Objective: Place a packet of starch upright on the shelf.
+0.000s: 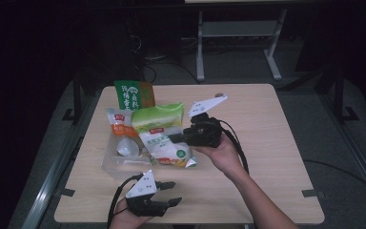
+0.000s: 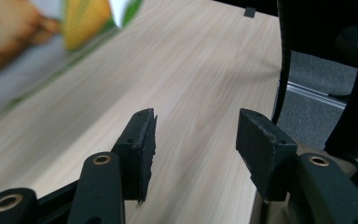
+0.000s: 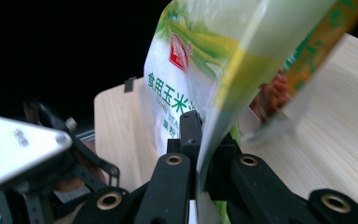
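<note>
— While the right gripper clamps the white-and-green plastic starch bag by its edge, where is that bag?
— Lifted over the clear plastic box on the pale wooden table.
— And the left gripper?
— Jaws apart, nothing between them, low over the table's near edge.

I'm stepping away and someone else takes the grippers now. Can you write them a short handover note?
Right gripper: shut on the edge of the green-and-white starch bag, lifted over the clear bin.
Left gripper: open, holding nothing, low over the table's near edge.
Orange-labelled bag lies in the bin; dark green bag stands behind it.
Done: bag gripped.
Left: probably moving it out or repositioning it; destination unclear.
</note>
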A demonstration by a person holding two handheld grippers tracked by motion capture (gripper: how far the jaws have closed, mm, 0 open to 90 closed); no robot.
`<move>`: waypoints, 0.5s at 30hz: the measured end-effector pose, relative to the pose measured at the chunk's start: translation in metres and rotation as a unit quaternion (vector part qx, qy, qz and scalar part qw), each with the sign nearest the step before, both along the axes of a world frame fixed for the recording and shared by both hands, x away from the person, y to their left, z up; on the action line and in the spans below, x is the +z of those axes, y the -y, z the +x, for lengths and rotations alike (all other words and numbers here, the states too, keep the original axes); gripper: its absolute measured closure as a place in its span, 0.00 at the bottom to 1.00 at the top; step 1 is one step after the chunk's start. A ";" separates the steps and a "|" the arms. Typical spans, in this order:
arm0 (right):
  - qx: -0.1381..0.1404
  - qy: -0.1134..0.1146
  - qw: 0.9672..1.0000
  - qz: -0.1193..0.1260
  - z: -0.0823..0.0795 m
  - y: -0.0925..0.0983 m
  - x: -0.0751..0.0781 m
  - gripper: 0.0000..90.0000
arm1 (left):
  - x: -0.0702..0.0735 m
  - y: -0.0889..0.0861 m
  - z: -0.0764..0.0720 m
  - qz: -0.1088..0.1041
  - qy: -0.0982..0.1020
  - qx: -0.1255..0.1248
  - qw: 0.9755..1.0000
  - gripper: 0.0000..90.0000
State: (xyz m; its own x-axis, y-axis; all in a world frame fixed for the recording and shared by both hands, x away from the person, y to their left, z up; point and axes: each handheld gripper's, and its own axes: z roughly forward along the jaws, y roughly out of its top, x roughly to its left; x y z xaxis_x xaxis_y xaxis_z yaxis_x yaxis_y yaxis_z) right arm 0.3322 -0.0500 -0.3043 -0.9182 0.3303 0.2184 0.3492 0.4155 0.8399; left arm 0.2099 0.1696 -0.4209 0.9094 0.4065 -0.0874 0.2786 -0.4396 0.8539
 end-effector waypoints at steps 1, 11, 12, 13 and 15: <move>0.002 0.003 1.000 0.000 0.001 -0.005 0.001 0.97 | -0.002 -0.002 0.000 -0.001 -0.003 0.003 1.000 0.51; 0.028 -0.004 1.000 0.013 0.014 -0.051 0.007 0.97 | -0.010 -0.008 -0.004 0.008 0.000 -0.001 1.000 0.49; 0.032 -0.004 0.999 0.012 0.015 -0.056 0.006 0.97 | -0.011 -0.009 -0.005 0.009 -0.002 -0.002 1.000 0.49; 0.034 -0.005 0.999 0.011 0.016 -0.061 0.006 0.97 | -0.012 -0.009 -0.005 0.005 -0.004 0.000 1.000 0.49; 0.040 -0.007 0.999 0.014 0.019 -0.070 0.005 0.97 | -0.013 -0.010 -0.006 0.008 0.001 -0.003 1.000 0.49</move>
